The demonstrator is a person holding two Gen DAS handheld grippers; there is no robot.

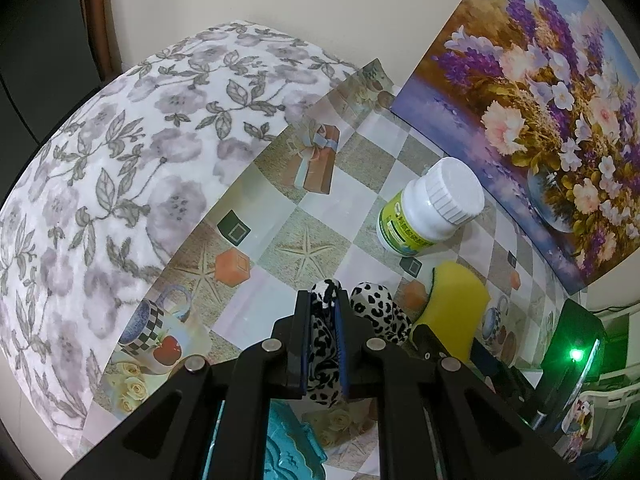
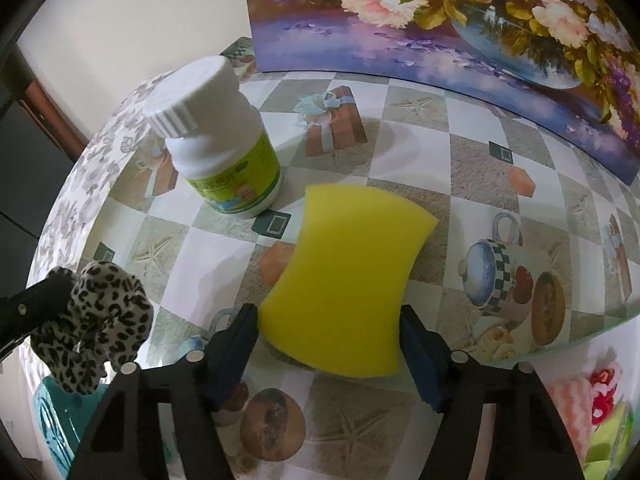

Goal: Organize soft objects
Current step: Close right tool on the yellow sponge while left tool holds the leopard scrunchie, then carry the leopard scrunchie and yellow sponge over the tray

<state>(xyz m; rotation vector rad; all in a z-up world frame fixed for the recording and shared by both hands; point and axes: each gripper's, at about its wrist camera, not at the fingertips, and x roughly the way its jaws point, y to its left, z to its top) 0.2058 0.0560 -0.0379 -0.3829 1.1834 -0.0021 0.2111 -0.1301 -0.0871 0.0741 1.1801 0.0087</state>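
Note:
My left gripper [image 1: 325, 312] is shut on a black-and-white leopard-print plush toy [image 1: 324, 344], held above the patterned table; the toy's other lobe [image 1: 378, 312] bulges out to the right of the fingers. The toy also shows at the left of the right wrist view [image 2: 96, 320]. A yellow sponge [image 2: 344, 276] sits between the fingers of my right gripper [image 2: 328, 332], whose pads touch both its sides. The sponge also shows in the left wrist view [image 1: 454, 300].
A white pill bottle [image 2: 220, 140] with a green label stands behind the sponge. A flower painting [image 2: 460, 20] leans on the wall at the back. A floral cushion [image 1: 112, 168] lies left of the table [image 2: 420, 152]. A teal basket [image 2: 52, 432] is below left, and soft items [image 2: 592, 412] lie below right.

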